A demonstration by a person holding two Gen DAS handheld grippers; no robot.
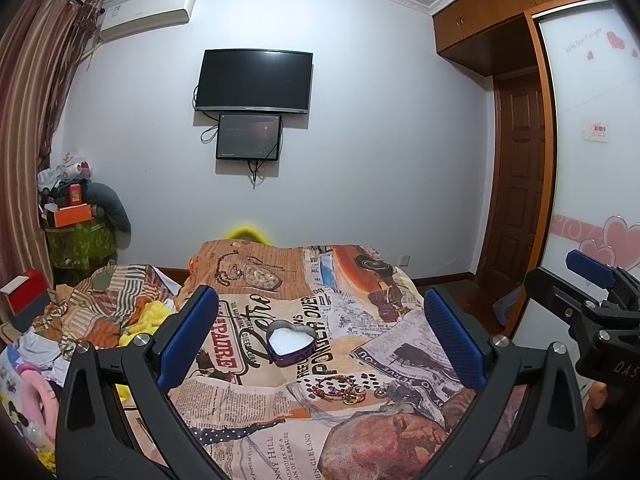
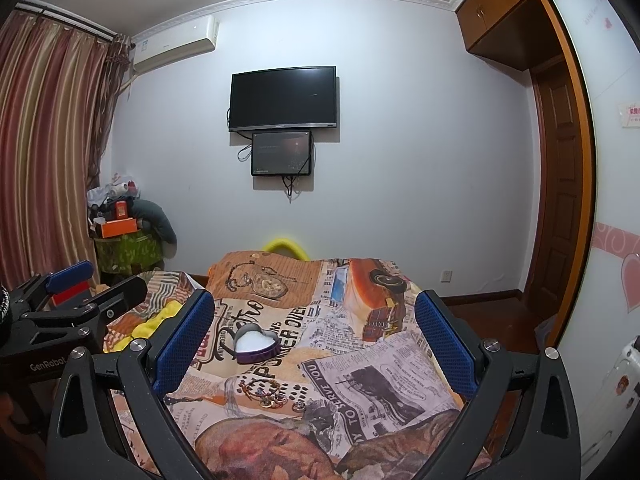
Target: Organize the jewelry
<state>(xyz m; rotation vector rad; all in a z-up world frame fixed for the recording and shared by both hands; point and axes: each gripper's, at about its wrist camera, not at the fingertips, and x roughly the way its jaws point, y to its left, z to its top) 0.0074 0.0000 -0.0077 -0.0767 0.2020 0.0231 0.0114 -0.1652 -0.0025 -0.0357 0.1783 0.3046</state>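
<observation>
Jewelry [image 1: 340,390] is lying low-centre between my spread left fingers [image 1: 192,332], below the heart tin [image 1: 291,343]; right fingers [image 2: 440,344] are gaping too; "GenRobot" is showing.

The small jewelry pieces [image 1: 342,390] are too tiny to tell apart. The picture's edge cuts off the bed [image 1: 280,452]. The right tongs [image 1: 592,280] show only partly.

Both wrist views looking forward, low over the bed [image 1: 280,420] toward the far wall television [image 1: 253,81]; left view sitting further left, catching the right gripper [image 1: 600,280] at its right edge; right view catching the left gripper [image 2: 76,280]; both sharing the heart-shaped tin [image 2: 256,345].
</observation>
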